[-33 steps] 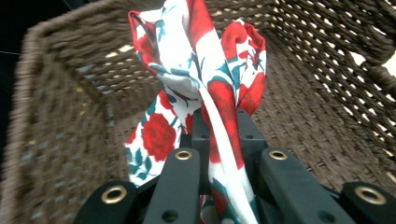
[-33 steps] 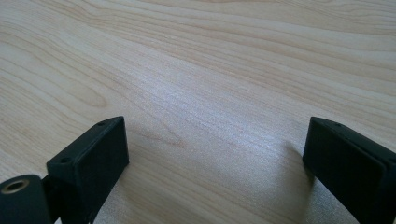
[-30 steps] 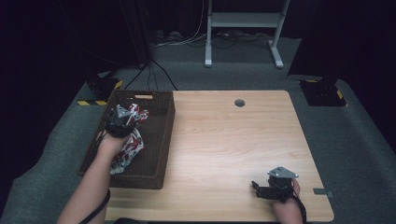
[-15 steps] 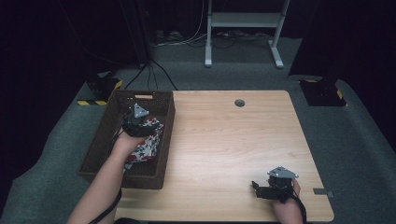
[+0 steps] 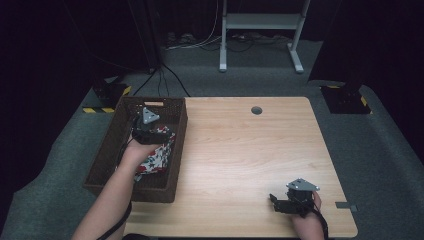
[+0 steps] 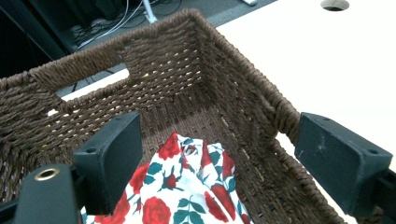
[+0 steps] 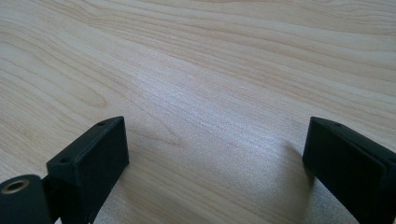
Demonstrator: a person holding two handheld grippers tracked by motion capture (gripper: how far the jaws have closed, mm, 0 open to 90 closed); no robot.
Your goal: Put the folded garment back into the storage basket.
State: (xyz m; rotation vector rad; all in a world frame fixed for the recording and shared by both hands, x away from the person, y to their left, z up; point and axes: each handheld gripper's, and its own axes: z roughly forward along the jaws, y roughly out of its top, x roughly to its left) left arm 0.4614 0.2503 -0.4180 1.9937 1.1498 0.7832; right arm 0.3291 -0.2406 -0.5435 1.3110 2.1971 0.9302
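Note:
A brown woven basket [image 5: 105, 162] stands at the table's left edge, and a white cloth with red roses [image 5: 155, 157] lies inside it. My left gripper [image 5: 142, 131] hovers over the basket's far half, above the cloth. Its jaws have just been opening and now stand wide apart. In the left gripper view the rose cloth [image 6: 187, 191] lies loose below the left gripper [image 6: 219, 172], touching neither pad, with the basket's wall [image 6: 154, 60] beyond. My right gripper [image 5: 274, 201] rests near the table's front right edge, open. In its own view the right gripper [image 7: 215, 154] has bare wood between the pads.
The light wooden table [image 5: 240, 150] has a round cable hole [image 5: 256, 110] near its far edge. A white desk frame [image 5: 260, 30] and cables stand on the grey floor behind. Dark boxes with yellow-black tape [image 5: 107, 95] sit by the table's far corners.
My left hand has moved toward the basket's right side and a little up. The rose cloth that hung from it now lies in the basket. The right gripper has kept still.

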